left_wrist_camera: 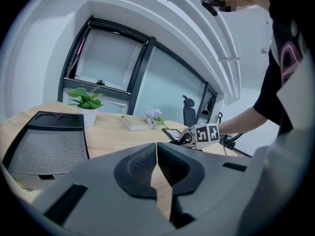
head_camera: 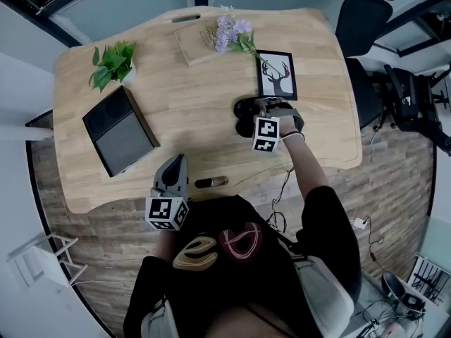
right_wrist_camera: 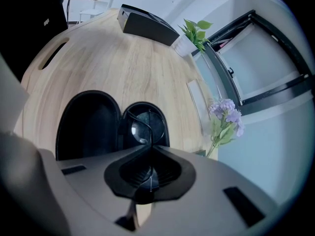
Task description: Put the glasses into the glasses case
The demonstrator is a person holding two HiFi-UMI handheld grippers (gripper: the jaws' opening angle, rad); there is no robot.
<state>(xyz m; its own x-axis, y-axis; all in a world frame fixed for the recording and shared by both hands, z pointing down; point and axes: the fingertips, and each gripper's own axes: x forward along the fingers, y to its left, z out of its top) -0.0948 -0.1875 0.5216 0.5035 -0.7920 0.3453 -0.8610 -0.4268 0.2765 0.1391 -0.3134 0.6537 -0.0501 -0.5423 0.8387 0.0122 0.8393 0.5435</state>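
Right claw (right_wrist_camera: 149, 154) is pinching the glasses (right_wrist_camera: 141, 128) by the frame, in the open case (right_wrist_camera: 87, 124); letting go likely comes next. Left claw (left_wrist_camera: 157, 163) is idling closed, empty.

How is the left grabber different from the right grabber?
The right gripper pinches the thin wire of the glasses at the open glasses case; the left gripper holds nothing. The right gripper points steeply down at the table; the left gripper looks almost level across it. The right gripper is mid-table; the left gripper is by the near edge. Both have their jaws closed.
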